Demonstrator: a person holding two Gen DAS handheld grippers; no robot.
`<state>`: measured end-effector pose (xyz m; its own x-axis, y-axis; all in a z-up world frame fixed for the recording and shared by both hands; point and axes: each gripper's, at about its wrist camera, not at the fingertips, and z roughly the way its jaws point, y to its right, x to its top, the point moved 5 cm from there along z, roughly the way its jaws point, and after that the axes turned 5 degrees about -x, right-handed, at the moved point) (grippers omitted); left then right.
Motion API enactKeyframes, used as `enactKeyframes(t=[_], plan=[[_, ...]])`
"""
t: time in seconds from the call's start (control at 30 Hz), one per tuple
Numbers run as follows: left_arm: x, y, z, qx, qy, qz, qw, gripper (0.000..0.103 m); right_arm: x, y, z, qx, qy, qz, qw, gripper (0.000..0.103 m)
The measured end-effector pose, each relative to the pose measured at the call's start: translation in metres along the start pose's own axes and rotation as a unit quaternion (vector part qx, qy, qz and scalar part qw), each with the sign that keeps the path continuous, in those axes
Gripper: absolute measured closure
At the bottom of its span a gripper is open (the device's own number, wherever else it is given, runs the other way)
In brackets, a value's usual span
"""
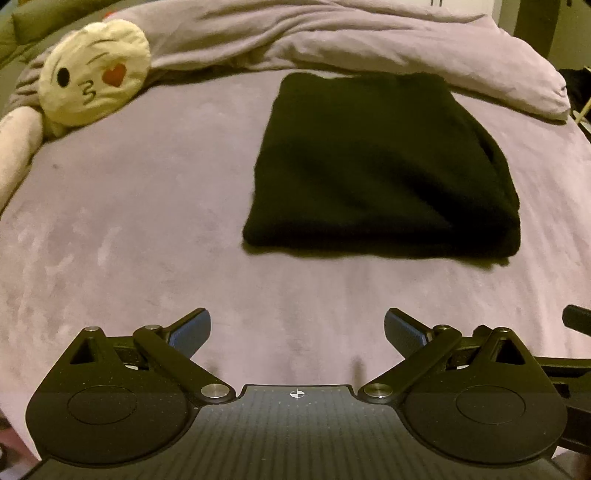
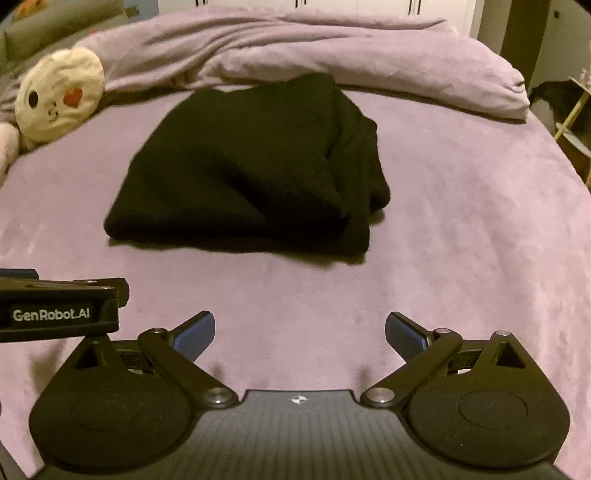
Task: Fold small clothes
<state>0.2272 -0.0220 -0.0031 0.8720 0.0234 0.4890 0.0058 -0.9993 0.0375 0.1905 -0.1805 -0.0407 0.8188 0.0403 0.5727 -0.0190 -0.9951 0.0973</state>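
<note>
One folded garment beyond tool

A bed covered in a mauve sheet fills the room's foreground under dim, warm light. At twelve o'clock a rumpled duvet of the same colour lies bunched across it. At ten o'clock rests a round emoji cushion. White cupboard doors stand behind; at two o'clock, a pale wooden shelf.

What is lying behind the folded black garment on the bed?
Behind the folded black garment lies a bunched lilac duvet across the bed. The strip of purple bedsheet directly behind the garment is hidden.
</note>
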Motion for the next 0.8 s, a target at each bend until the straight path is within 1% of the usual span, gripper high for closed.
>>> enactKeyframes(t=[0.2, 0.37, 0.5, 0.8], plan=[[0.009, -0.001, 0.007, 0.004, 0.003, 0.002, 1.0000, 0.000, 0.006, 0.002, 0.007, -0.013, -0.008, 0.013, 1.000, 0.004], [0.009, -0.006, 0.012, 0.005, -0.001, 0.001, 1.0000, 0.000, 0.007, 0.005, 0.011, -0.024, -0.010, 0.026, 0.999, 0.004], [0.009, -0.009, 0.014, 0.003, -0.008, 0.001, 1.0000, 0.000, 0.010, 0.004, 0.012, -0.022, -0.013, 0.036, 0.999, 0.004], [0.010, -0.013, 0.011, 0.005, -0.002, 0.006, 1.0000, 0.000, 0.014, -0.003, 0.010, -0.025, -0.008, 0.035, 0.999, 0.004]])
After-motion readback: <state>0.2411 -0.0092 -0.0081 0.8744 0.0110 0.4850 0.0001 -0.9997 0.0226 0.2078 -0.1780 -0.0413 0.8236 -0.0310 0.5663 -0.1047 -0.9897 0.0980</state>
